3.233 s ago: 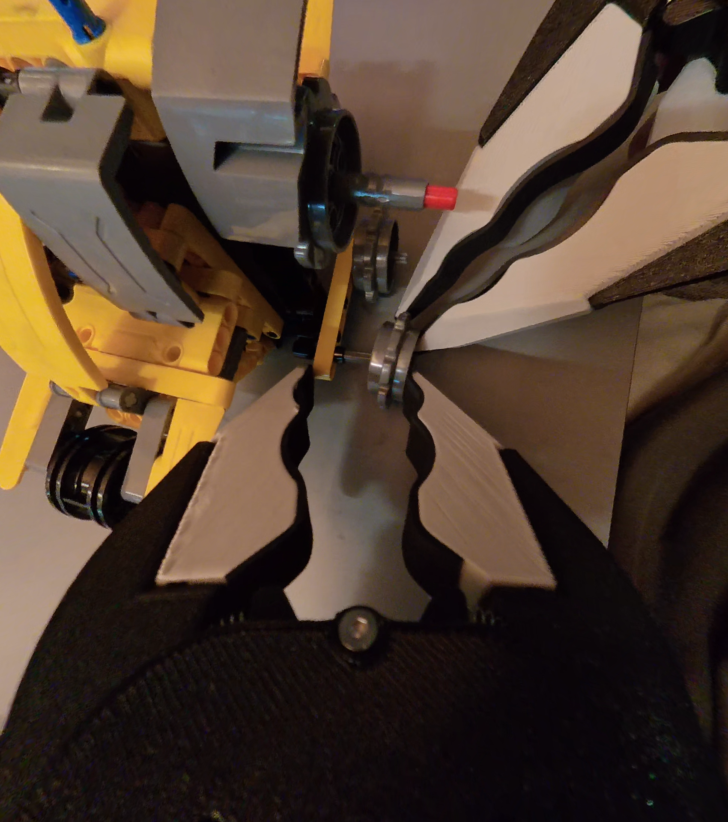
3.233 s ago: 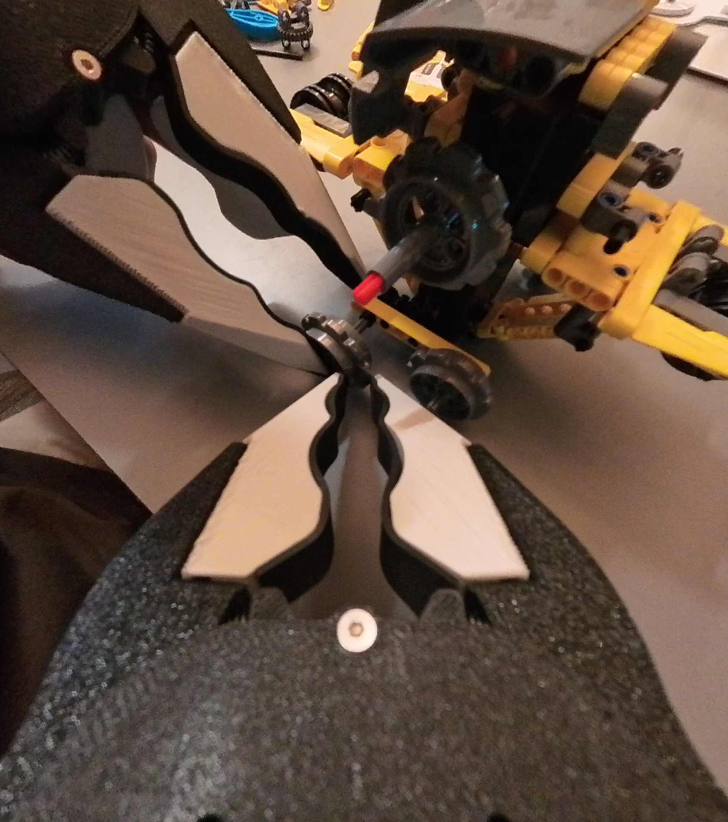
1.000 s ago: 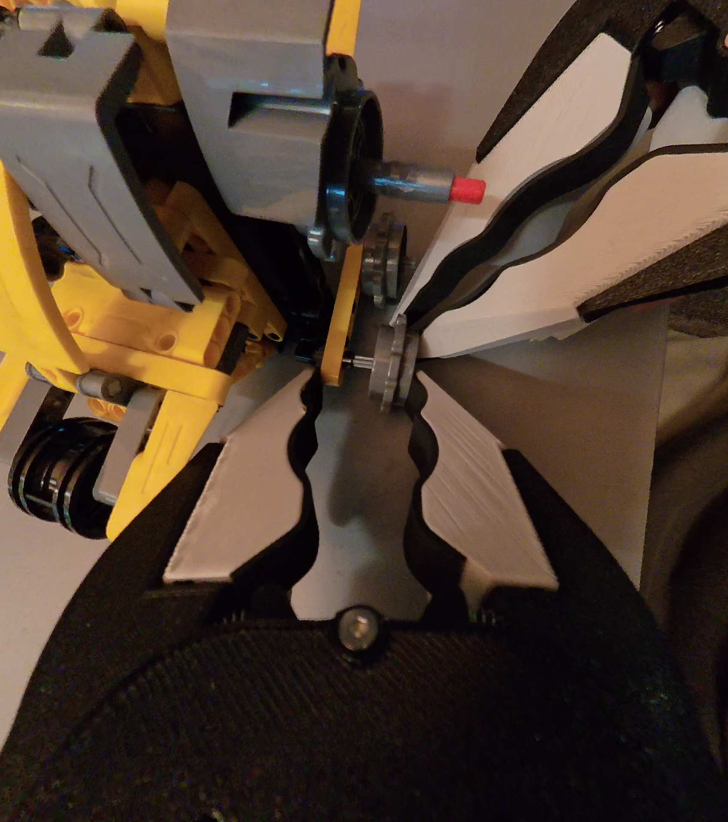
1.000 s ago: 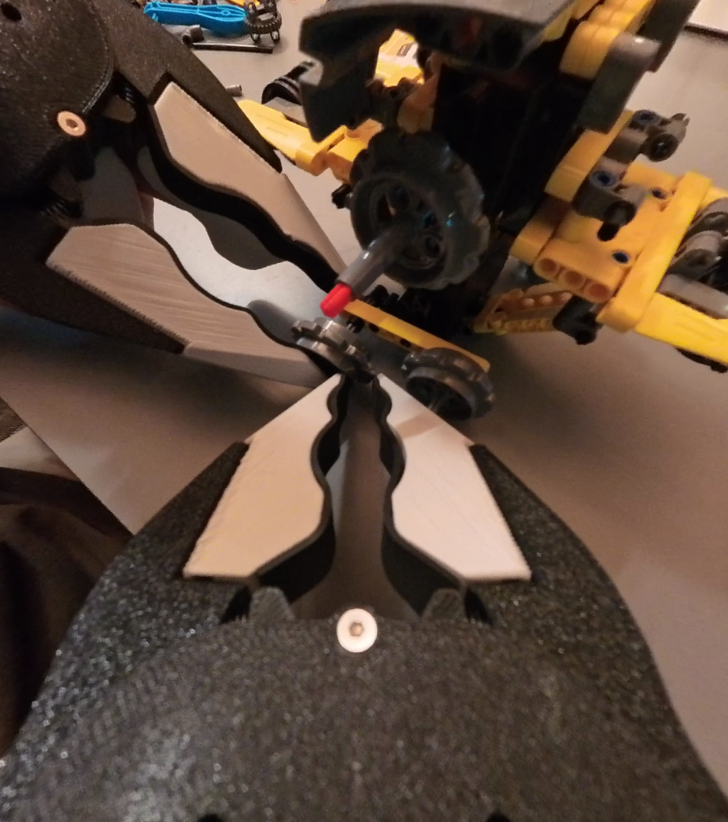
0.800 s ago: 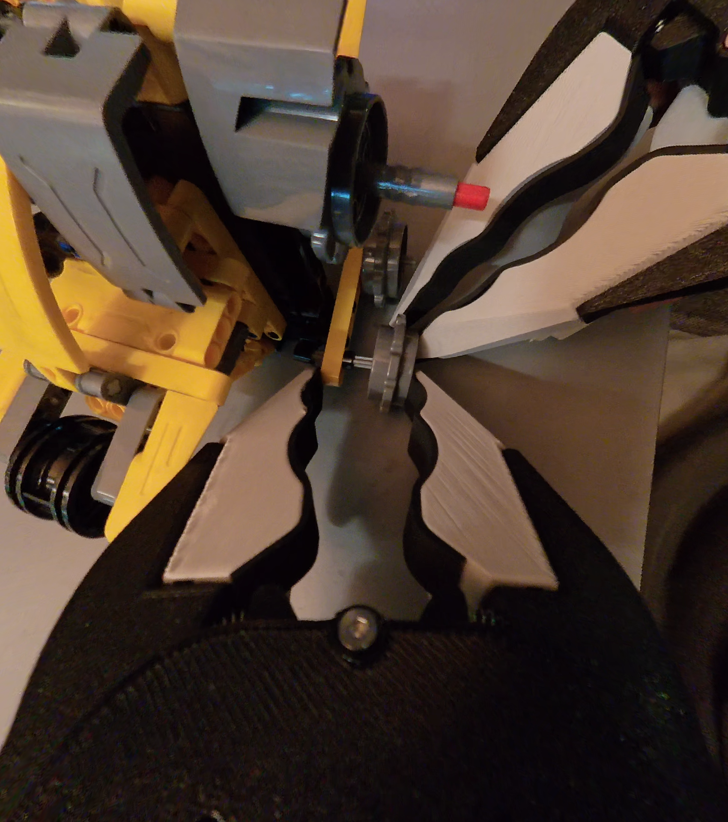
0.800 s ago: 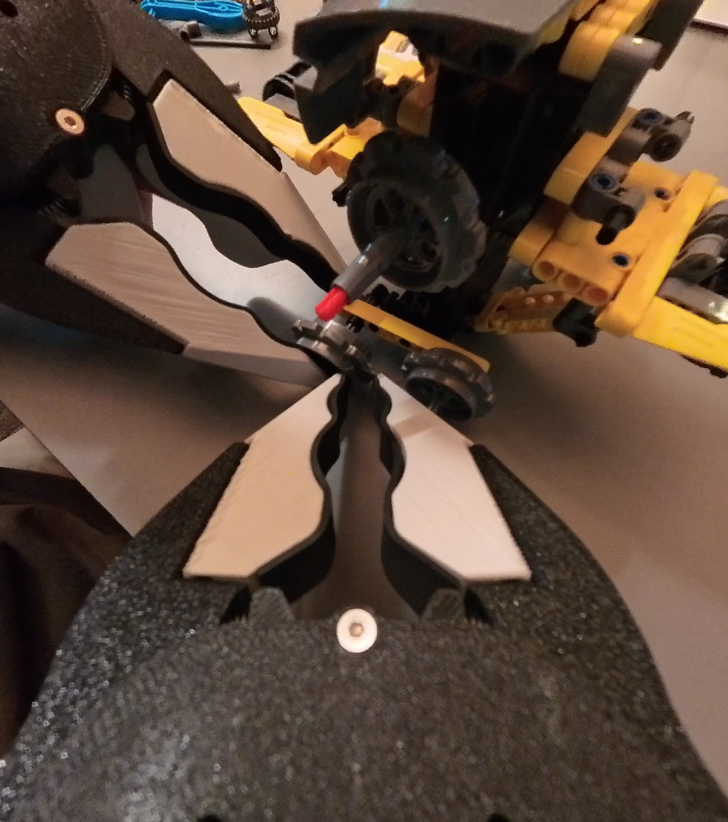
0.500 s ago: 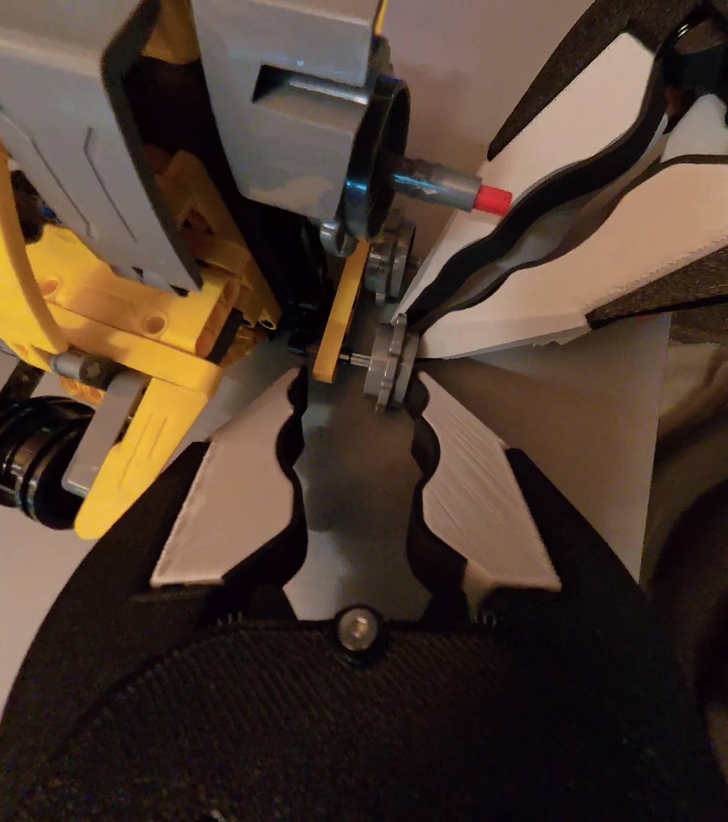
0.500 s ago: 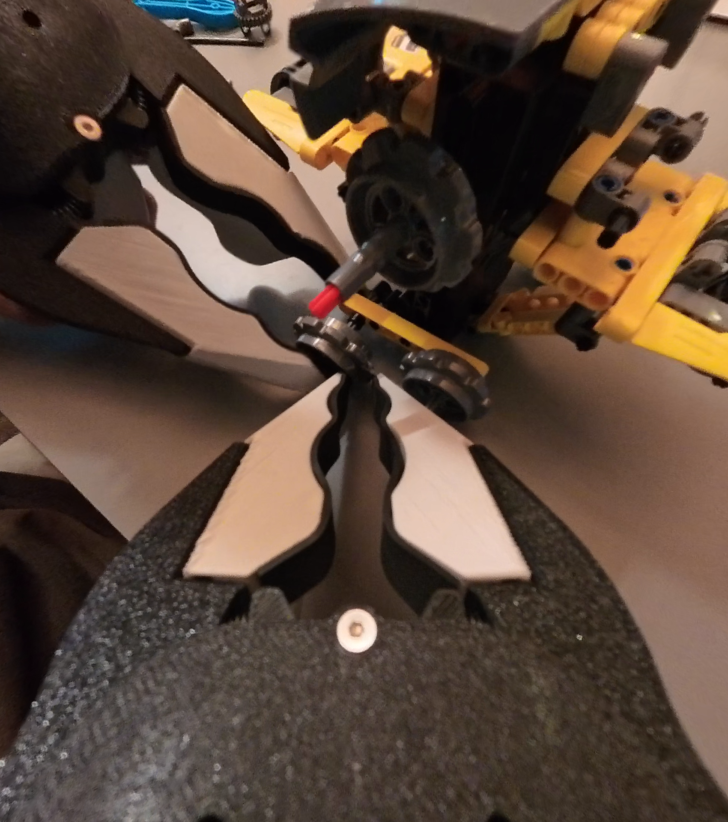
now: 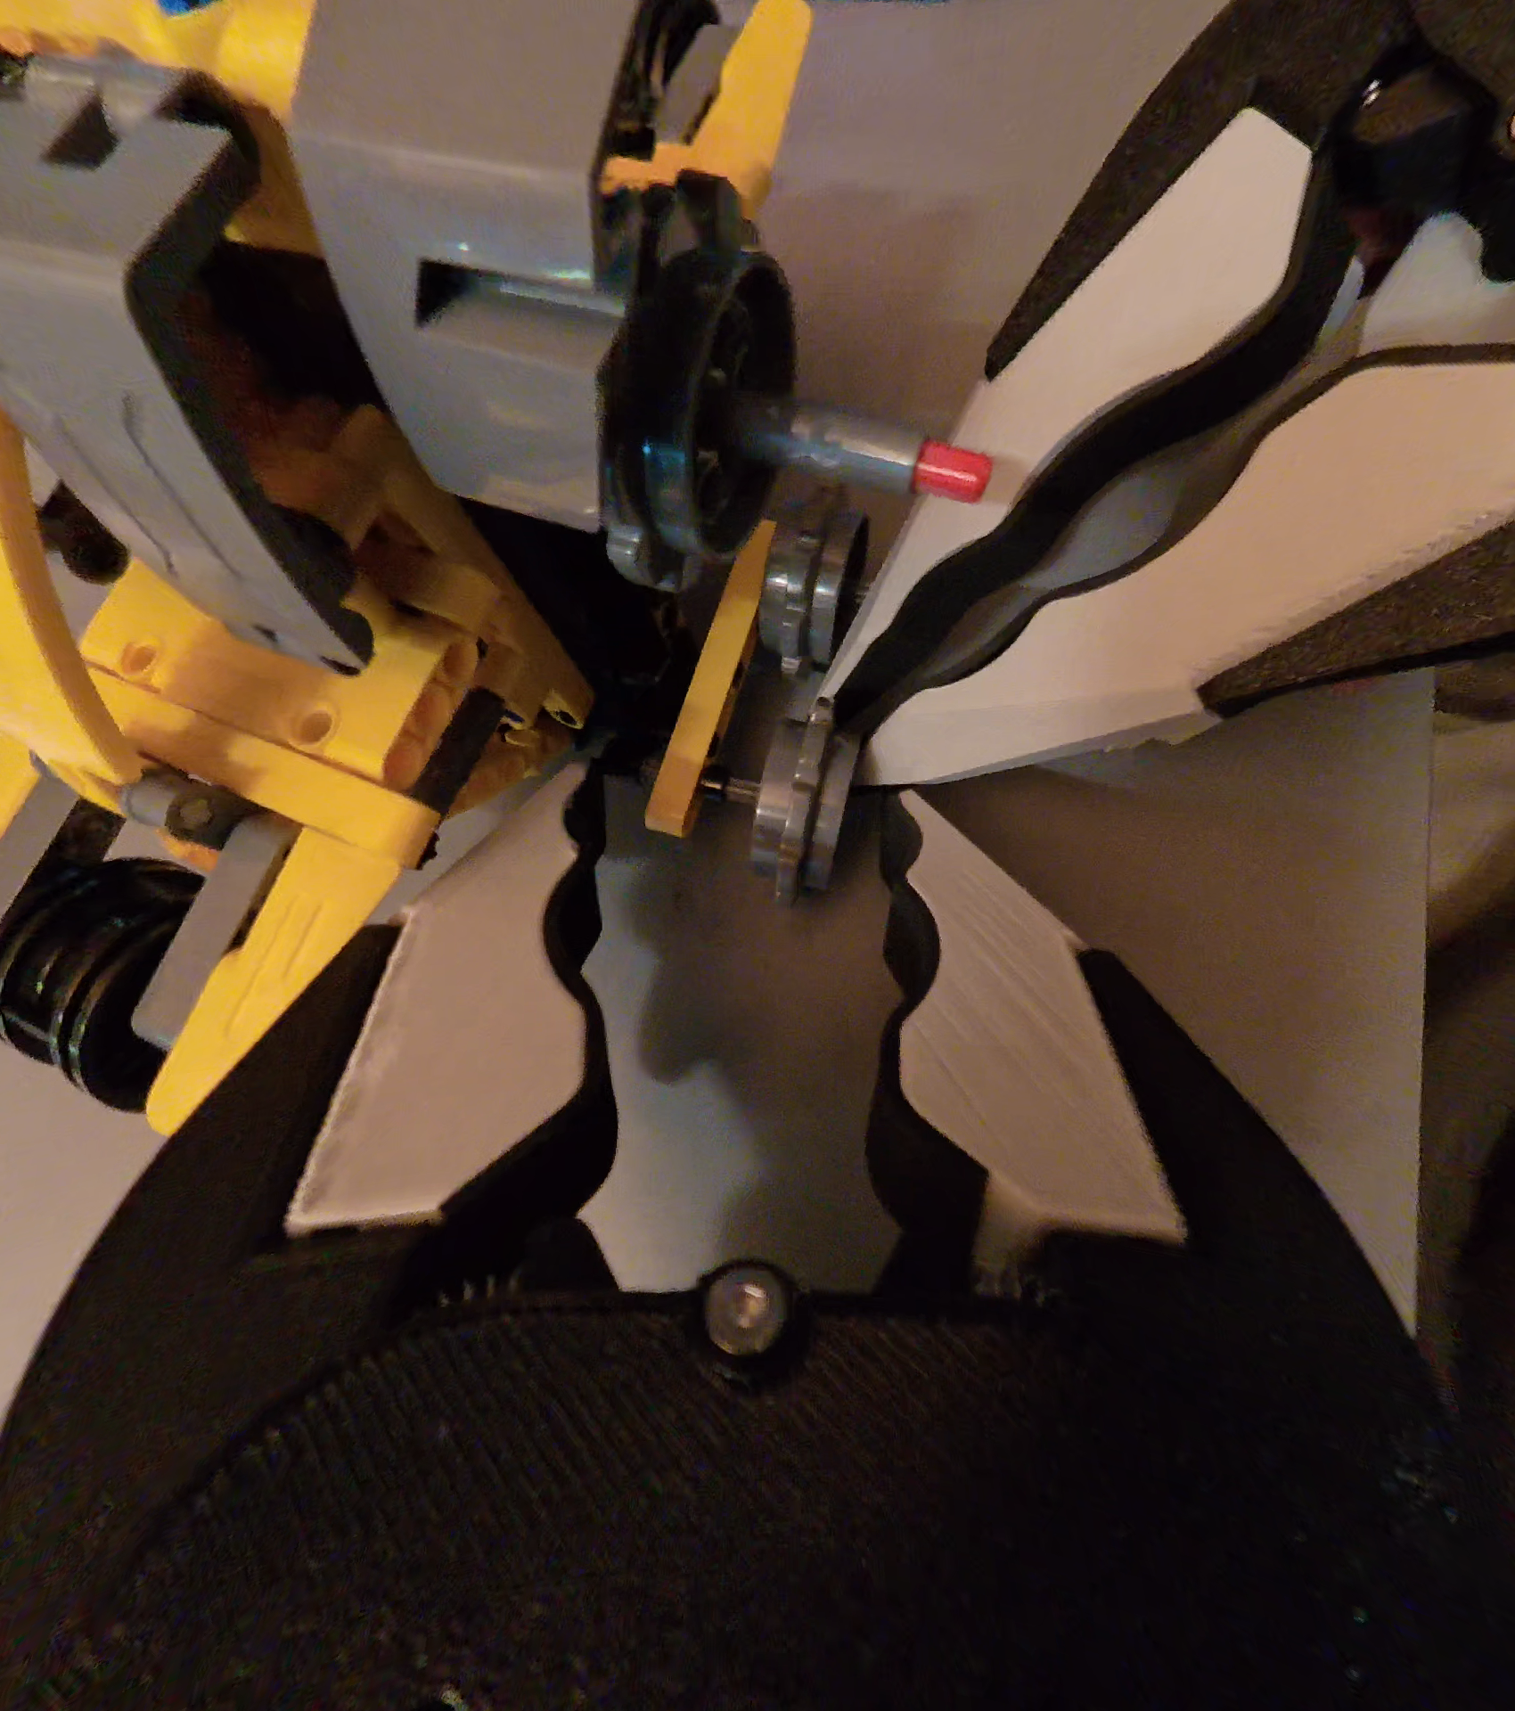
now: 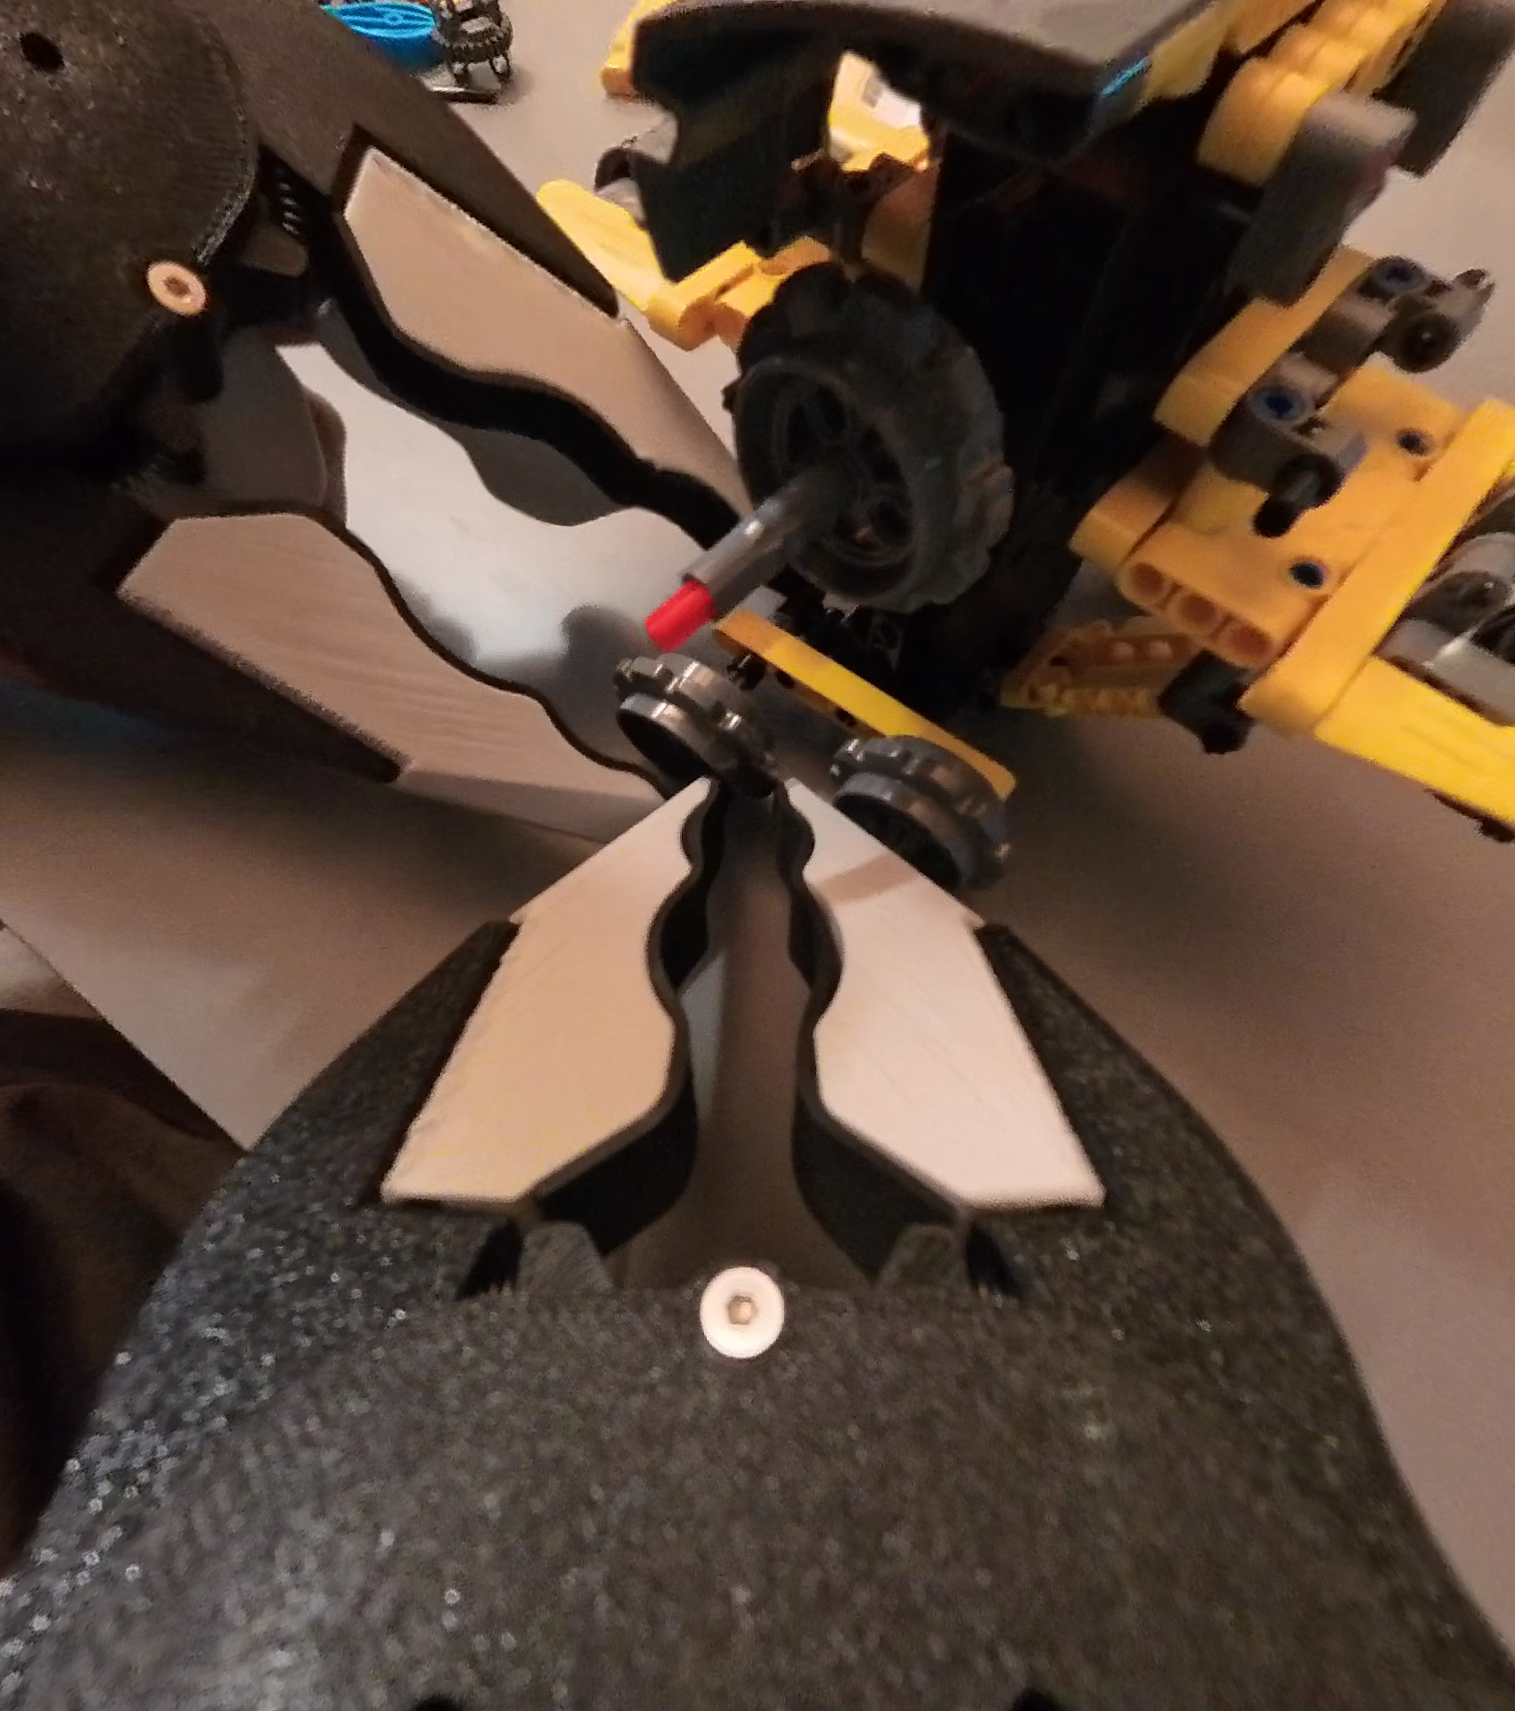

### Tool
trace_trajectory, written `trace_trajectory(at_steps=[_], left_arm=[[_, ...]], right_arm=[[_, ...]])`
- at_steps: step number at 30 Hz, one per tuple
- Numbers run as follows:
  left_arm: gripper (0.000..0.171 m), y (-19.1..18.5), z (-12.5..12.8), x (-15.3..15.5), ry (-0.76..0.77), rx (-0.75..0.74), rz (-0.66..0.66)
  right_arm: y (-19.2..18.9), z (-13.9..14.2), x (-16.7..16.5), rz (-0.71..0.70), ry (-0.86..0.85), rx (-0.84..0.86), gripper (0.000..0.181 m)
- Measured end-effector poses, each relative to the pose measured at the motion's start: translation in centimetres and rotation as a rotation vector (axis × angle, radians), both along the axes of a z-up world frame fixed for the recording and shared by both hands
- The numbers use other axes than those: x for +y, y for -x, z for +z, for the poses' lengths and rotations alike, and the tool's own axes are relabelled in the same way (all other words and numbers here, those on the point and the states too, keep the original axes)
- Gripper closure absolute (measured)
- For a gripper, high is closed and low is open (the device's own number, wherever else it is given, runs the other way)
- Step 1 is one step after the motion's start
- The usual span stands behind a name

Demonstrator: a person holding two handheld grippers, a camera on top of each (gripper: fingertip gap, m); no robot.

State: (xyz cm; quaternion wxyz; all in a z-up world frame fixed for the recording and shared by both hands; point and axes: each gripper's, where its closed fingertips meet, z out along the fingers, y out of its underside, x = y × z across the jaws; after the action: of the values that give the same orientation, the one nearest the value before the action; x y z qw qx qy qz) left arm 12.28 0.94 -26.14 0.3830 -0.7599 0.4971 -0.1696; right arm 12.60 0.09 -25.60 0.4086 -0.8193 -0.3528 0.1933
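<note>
- The right gripper (image 10: 745, 787) pinched a small dark-grey toothed plastic wheel (image 10: 689, 718), steadying it on the yellow brick vehicle (image 9: 291, 593).
- The left gripper (image 9: 735, 796) stood spread around the vehicle's yellow beam (image 9: 707, 676), bracing it.

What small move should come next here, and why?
Probably the right gripper pushes the small grey wheel toward the yellow beam: its fingers pinch the wheel's rim, bare axle shows between wheel and beam, and the open left gripper straddles both.
</note>
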Motion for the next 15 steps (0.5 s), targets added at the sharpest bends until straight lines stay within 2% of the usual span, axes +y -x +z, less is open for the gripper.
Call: trace_trajectory(at_steps=[8, 15], left_arm=[[0.113, -0.71, -0.02, 0.25, -0.020, 0.014, -0.068], [0.122, -0.93, 0.10, 0.58, -0.072, 0.043, -0.084]], right_arm=[[-0.55, -0.10, 0.33, -0.019, -0.007, -0.017, 0.171], [-0.90, -0.02, 0.49, -0.029, -0.014, -0.014, 0.172]])
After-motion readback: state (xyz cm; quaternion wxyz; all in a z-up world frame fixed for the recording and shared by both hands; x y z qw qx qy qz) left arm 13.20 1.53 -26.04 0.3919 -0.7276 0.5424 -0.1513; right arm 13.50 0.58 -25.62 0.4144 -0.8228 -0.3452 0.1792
